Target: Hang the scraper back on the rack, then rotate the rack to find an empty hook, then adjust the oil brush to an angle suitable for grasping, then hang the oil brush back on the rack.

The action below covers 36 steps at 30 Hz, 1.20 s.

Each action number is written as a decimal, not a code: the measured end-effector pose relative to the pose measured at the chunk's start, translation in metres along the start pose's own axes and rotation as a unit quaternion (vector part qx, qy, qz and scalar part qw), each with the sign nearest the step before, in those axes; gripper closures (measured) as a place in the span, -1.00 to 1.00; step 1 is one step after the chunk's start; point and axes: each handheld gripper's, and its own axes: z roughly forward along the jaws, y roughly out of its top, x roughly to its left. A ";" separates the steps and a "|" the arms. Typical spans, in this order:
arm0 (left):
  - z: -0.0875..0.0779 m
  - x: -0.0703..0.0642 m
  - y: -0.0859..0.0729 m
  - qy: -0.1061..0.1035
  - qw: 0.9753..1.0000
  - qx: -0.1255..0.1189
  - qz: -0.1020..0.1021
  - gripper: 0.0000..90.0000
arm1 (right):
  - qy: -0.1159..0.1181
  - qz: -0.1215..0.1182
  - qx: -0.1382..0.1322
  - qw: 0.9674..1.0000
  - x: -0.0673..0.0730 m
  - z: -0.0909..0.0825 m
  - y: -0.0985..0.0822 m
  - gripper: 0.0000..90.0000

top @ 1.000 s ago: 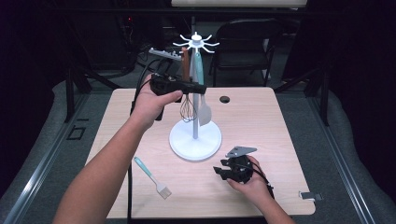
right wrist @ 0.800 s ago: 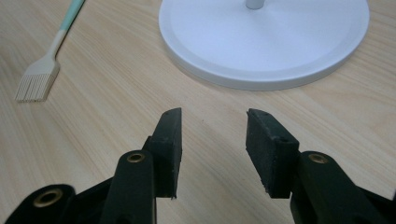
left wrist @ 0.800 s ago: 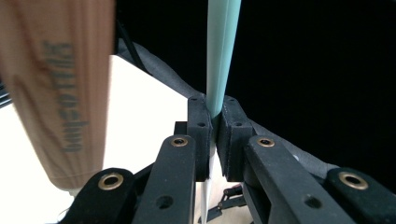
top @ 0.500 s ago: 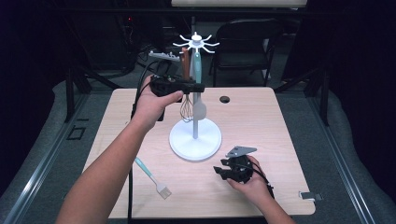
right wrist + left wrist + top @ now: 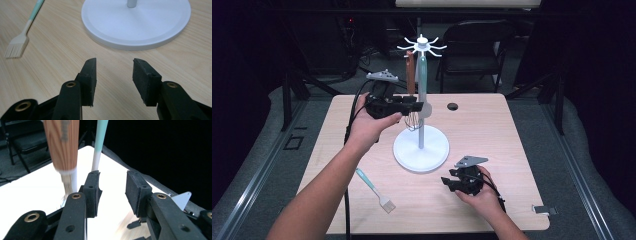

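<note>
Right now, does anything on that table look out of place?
One thing: a pastry brush lies flat on the table near the person's left forearm, while a wooden-handled whisk and a mint-handled utensil hang from the white stand. Nothing looks spilled or broken.

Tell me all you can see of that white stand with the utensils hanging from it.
The white stand looks like painted metal or plastic: a round flat base on the pale wooden table, a slim upright pole, and a crown of curved hooks on top. A wooden-handled whisk and a mint-handled utensil hang from the hooks. The left gripper stands beside them, jaws just opened with nothing between.
</note>
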 end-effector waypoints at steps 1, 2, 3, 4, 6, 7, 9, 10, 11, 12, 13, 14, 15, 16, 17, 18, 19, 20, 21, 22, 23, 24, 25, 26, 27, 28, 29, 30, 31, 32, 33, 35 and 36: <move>-0.001 0.000 -0.003 0.003 1.000 0.002 -0.002 0.41 | 0.000 0.000 0.001 1.000 0.000 0.000 0.000 0.20; -0.001 0.000 -0.005 0.006 1.000 0.006 -0.003 0.42 | -0.001 0.000 -0.001 1.000 0.000 0.000 0.000 0.18; -0.002 -0.001 -0.009 0.012 1.000 0.006 -0.003 0.42 | -0.002 0.000 -0.002 1.000 0.000 0.000 0.000 0.16; -0.002 0.000 -0.011 0.014 1.000 0.009 -0.001 0.42 | -0.002 0.000 -0.003 1.000 0.000 0.000 0.000 0.15; -0.003 0.001 -0.019 0.018 1.000 0.012 -0.005 0.42 | -0.004 -0.001 -0.006 1.000 0.000 0.000 0.000 0.14; -0.003 0.001 -0.021 0.017 1.000 0.010 -0.009 0.42 | -0.005 -0.002 -0.006 1.000 0.000 0.000 0.001 0.12; -0.002 0.003 -0.030 0.018 1.000 0.011 -0.015 0.40 | -0.007 0.000 -0.017 1.000 0.000 0.000 0.001 0.10; -0.002 0.003 -0.030 0.018 1.000 0.011 -0.015 0.40 | -0.009 -0.001 -0.014 1.000 -0.001 -0.001 0.001 0.09; 0.000 0.007 -0.039 0.020 0.999 0.015 -0.021 0.39 | -0.011 0.000 -0.013 1.000 -0.001 -0.001 0.001 0.08; 0.001 0.008 -0.043 0.023 0.999 0.017 -0.022 0.38 | -0.014 0.001 -0.013 1.000 -0.002 -0.001 0.001 0.07; 0.001 0.008 -0.043 0.023 0.999 0.017 -0.022 0.38 | -0.015 0.000 -0.012 1.000 -0.002 -0.001 0.000 0.07; 0.002 0.011 -0.051 0.024 0.999 0.024 -0.027 0.38 | -0.016 0.001 -0.013 1.000 -0.002 -0.001 0.001 0.07; 0.002 0.011 -0.051 0.024 0.999 0.024 -0.027 0.38 | -0.016 0.001 -0.013 1.000 -0.002 -0.001 0.001 0.07; 0.004 0.013 -0.056 0.026 0.999 0.025 -0.033 0.38 | -0.016 0.001 -0.013 1.000 -0.003 -0.001 0.001 0.07; 0.004 0.015 -0.060 0.028 0.999 0.026 -0.036 0.38 | -0.018 0.001 -0.015 1.000 -0.004 -0.002 0.001 0.05; 0.005 0.017 -0.068 0.033 0.998 0.029 -0.037 0.38 | -0.020 0.002 -0.014 1.000 -0.004 -0.001 0.000 0.04; 0.005 0.018 -0.073 0.035 0.998 0.030 -0.039 0.38 | -0.021 0.004 -0.016 1.000 -0.005 -0.001 0.000 0.04; 0.006 0.019 -0.079 0.040 0.998 0.029 -0.043 0.38 | -0.023 0.004 -0.014 1.000 -0.006 -0.001 0.000 0.03; 0.006 0.019 -0.079 0.040 0.998 0.029 -0.043 0.38 | -0.023 0.004 -0.014 1.000 -0.006 -0.001 0.000 0.03; 0.007 0.020 -0.086 0.041 0.998 0.031 -0.046 0.38 | -0.021 0.006 -0.015 1.000 -0.006 -0.001 0.000 0.02; 0.007 0.020 -0.089 0.044 0.997 0.035 -0.048 0.38 | -0.019 0.010 -0.020 1.000 -0.006 -0.001 0.001 0.01; 0.008 0.022 -0.098 0.048 0.997 0.039 -0.048 0.37 | -0.015 0.008 -0.018 1.000 -0.007 -0.001 0.001 0.01; 0.009 0.022 -0.104 0.049 0.997 0.043 -0.050 0.37 | -0.020 0.000 -0.019 1.000 -0.008 -0.001 0.001 0.01; 0.010 0.023 -0.109 0.053 0.996 0.046 -0.049 0.36 | -0.022 -0.006 -0.023 0.999 -0.008 -0.001 0.001 0.01; 0.010 0.023 -0.115 0.053 0.996 0.047 -0.052 0.36 | -0.026 -0.013 -0.020 0.999 -0.009 -0.001 0.001 0.01; 0.010 0.024 -0.121 0.055 0.996 0.046 -0.053 0.36 | -0.022 -0.015 -0.018 0.999 -0.010 -0.001 0.002 0.01; 0.010 0.024 -0.127 0.054 0.996 0.048 -0.059 0.36 | -0.021 -0.012 -0.011 1.000 -0.011 -0.001 0.002 0.01; 0.011 0.026 -0.134 0.055 0.995 0.047 -0.064 0.36 | -0.020 -0.011 -0.006 1.000 -0.012 -0.001 0.003 0.02; 0.011 0.026 -0.134 0.055 0.995 0.047 -0.064 0.36 | -0.020 -0.011 -0.006 1.000 -0.012 -0.001 0.003 0.02; 0.011 0.028 -0.146 0.058 0.995 0.049 -0.070 0.36 | -0.019 -0.007 -0.002 1.000 -0.014 -0.002 0.004 0.15; 0.011 0.029 -0.151 0.060 0.994 0.048 -0.077 0.36 | -0.013 -0.003 0.001 1.000 -0.016 -0.002 0.005 0.18; 0.010 0.032 -0.161 0.063 0.993 0.050 -0.085 0.35 | -0.008 0.005 0.009 1.000 -0.017 -0.003 0.007 0.21; 0.010 0.033 -0.166 0.067 0.992 0.052 -0.088 0.35 | -0.011 0.001 0.005 1.000 -0.018 -0.004 0.007 0.23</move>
